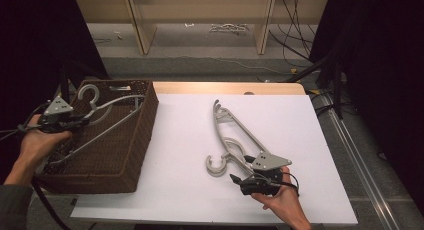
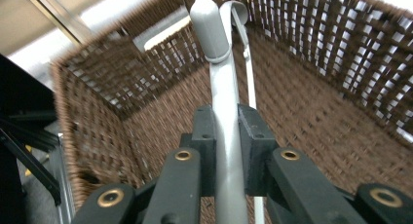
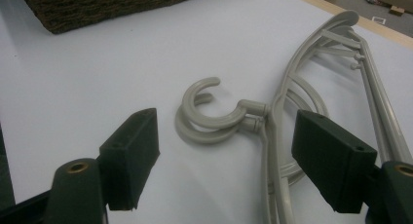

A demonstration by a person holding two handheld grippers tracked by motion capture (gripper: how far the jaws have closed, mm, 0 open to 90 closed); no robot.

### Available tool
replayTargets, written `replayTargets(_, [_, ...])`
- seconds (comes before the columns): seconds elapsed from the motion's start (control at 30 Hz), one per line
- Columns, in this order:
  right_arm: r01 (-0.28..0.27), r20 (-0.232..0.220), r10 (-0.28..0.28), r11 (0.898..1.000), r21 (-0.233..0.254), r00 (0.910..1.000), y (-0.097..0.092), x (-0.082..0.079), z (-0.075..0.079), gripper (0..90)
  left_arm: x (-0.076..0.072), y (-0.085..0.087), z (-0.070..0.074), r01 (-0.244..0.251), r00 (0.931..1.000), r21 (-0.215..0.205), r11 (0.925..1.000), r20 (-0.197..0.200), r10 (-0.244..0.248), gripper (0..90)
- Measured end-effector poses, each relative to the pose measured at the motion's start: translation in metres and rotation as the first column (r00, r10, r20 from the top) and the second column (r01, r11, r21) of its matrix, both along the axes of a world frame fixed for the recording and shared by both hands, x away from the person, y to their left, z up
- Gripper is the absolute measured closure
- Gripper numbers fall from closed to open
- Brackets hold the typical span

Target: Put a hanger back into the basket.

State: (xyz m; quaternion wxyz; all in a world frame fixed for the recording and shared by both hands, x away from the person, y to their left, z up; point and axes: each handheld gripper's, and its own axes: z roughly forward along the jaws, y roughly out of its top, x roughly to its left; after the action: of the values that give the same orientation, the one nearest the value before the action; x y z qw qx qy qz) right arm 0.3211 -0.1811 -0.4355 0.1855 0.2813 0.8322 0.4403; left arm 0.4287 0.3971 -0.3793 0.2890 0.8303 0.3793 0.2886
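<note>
A grey plastic hanger (image 1: 112, 104) hangs tilted inside the brown woven basket (image 1: 142, 135) at the table's left, its hook (image 1: 90, 94) above the rim. My left gripper (image 1: 76, 121) is shut on one of its bars. In the left gripper view the pads (image 2: 255, 146) clamp the grey hanger bar (image 2: 225, 97) above the basket floor. Two more grey hangers (image 1: 235, 130) lie stacked on the white table, hooks (image 1: 216, 166) toward the person. My right gripper (image 1: 241, 170) stands open just behind those hooks; its jaws (image 3: 229, 146) straddle the stacked hooks (image 3: 204, 121) and necks without touching.
The basket walls (image 2: 316, 83) closely surround the held hanger. The white tabletop (image 1: 185, 190) stretches between basket and hangers. A wooden strip (image 1: 225, 87) runs along the far edge, with shelving and cables on the floor beyond.
</note>
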Motion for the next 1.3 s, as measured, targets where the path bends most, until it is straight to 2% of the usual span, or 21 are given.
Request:
replayTargets(0.1, [0.0, -0.001, 0.0, 1.0, -0.001, 1.0, -0.001, 0.0, 0.0, 26.5, 0.006, -0.001, -0.013, -0.021, 0.999, 0.0, 0.9998, -0.04, 0.021, 79.1])
replayTargets(0.2, [0.001, -0.002, -0.001, 1.0, 0.003, 1.0, -0.001, 0.0, 0.001, 26.5, 0.008, 0.004, -0.018, -0.062, 0.9962, -0.018, 0.9979, -0.063, 0.06, 79.4])
replayTargets(0.23, [-0.001, -0.001, 0.001, 1.0, 0.001, 1.0, -0.001, 0.0, 0.001, 26.5, 0.009, 0.006, -0.022, -0.071, 0.9946, -0.015, 0.9973, -0.077, 0.07, 79.3])
replayTargets(0.27, [0.001, 0.0, -0.001, 1.0, 0.0, 1.0, -0.001, 0.0, 0.0, 26.5, 0.011, 0.008, -0.029, -0.093, 0.9904, 0.009, 0.9956, -0.102, 0.093, 79.3])
replayTargets(0.37, [0.001, 0.001, -0.001, 1.0, 0.004, 1.0, -0.001, 0.0, 0.0, 26.5, 0.013, 0.014, -0.037, -0.121, 0.9838, 0.032, 0.9921, -0.129, 0.124, 79.9])
replayTargets(0.4, [-0.002, -0.003, 0.002, 1.0, 0.003, 1.0, -0.001, 0.0, 0.001, 26.5, 0.014, 0.016, -0.039, -0.136, 0.9829, 0.019, 0.9905, -0.122, 0.138, 80.3])
replayTargets(0.43, [-0.001, 0.0, 0.001, 1.0, 0.001, 1.0, -0.001, 0.0, 0.0, 26.5, 0.015, 0.02, -0.042, -0.171, 0.9773, -0.009, 0.9852, -0.128, 0.169, 80.5])
replayTargets(0.53, [0.001, -0.006, -0.001, 1.0, -0.001, 1.0, -0.001, 0.0, 0.0, 26.5, 0.016, 0.021, -0.042, -0.188, 0.9732, -0.002, 0.9822, -0.135, 0.186, 80.4])
replayTargets(0.6, [0.001, -0.003, -0.001, 1.0, 0.004, 1.0, -0.001, 0.001, 0.0, 26.5, 0.016, 0.022, -0.043, -0.183, 0.9748, 0.0, 0.9832, -0.13, 0.181, 78.3])
replayTargets(0.63, [0.001, -0.005, -0.001, 1.0, -0.001, 1.0, -0.001, 0.0, -0.001, 26.5, 0.016, 0.021, -0.043, -0.201, 0.9701, 0.001, 0.9797, -0.139, 0.199, 71.6])
replayTargets(0.67, [0.002, -0.005, -0.002, 1.0, -0.001, 1.0, -0.002, 0.0, -0.001, 26.5, 0.016, 0.021, -0.043, -0.201, 0.9701, 0.001, 0.9797, -0.139, 0.199, 69.2])
replayTargets(0.7, [0.001, -0.005, -0.001, 1.0, 0.002, 1.0, -0.002, 0.001, 0.0, 26.5, 0.015, 0.02, -0.043, -0.217, 0.9661, 0.009, 0.9761, -0.141, 0.216, 66.5])
replayTargets(0.73, [0.001, -0.005, -0.001, 1.0, 0.002, 1.0, -0.002, 0.001, 0.0, 26.5, 0.014, 0.021, -0.041, -0.217, 0.9669, 0.01, 0.976, -0.134, 0.217, 66.5])
replayTargets(0.77, [0.002, -0.005, -0.002, 1.0, 0.005, 1.0, -0.002, 0.001, 0.0, 26.5, 0.011, 0.02, -0.038, -0.243, 0.9637, 0.001, 0.97, -0.114, 0.241, 61.5])
replayTargets(0.83, [0.003, -0.005, -0.003, 1.0, 0.002, 1.0, -0.002, 0.001, 0.0, 26.4, 0.007, 0.02, -0.03, -0.281, 0.9563, -0.034, 0.9591, -0.094, 0.277, 51.2])
replayTargets(0.9, [0.015, 0.0, -0.015, 1.0, 0.006, 0.9999, -0.003, 0.001, 0.0, 25.5, 0.0, 0.019, -0.02, -0.309, 0.9501, -0.088, 0.9469, -0.07, 0.304, 40.6])
replayTargets(1.03, [0.022, -0.001, -0.022, 1.0, 0.008, 0.9998, -0.003, 0.001, 0.0, 25.5, -0.017, 0.006, 0.004, -0.307, 0.9508, -0.144, 0.9406, -0.007, 0.31, 34.8])
replayTargets(1.1, [0.027, 0.003, -0.027, 1.0, 0.008, 0.9996, -0.003, 0.001, 0.0, 25.1, -0.028, -0.004, 0.017, -0.283, 0.954, -0.201, 0.9376, 0.04, 0.297, 30.7])
replayTargets(1.2, [0.034, 0.005, -0.034, 0.999, 0.009, 0.9994, -0.004, 0.001, 0.0, 25.0, -0.043, -0.024, 0.03, -0.244, 0.9569, -0.311, 0.9184, 0.076, 0.28, 24.5])
replayTargets(1.23, [0.038, 0.008, -0.038, 0.999, 0.008, 0.9992, -0.004, 0.001, 0.0, 25.0, -0.05, -0.034, 0.035, -0.201, 0.9626, -0.355, 0.9129, 0.101, 0.251, 23.8])
replayTargets(1.3, [0.046, 0.011, -0.046, 0.999, 0.014, 0.9989, -0.005, 0.001, 0.001, 24.8, -0.06, -0.053, 0.04, -0.14, 0.9682, -0.407, 0.9025, 0.135, 0.211, 23.9])
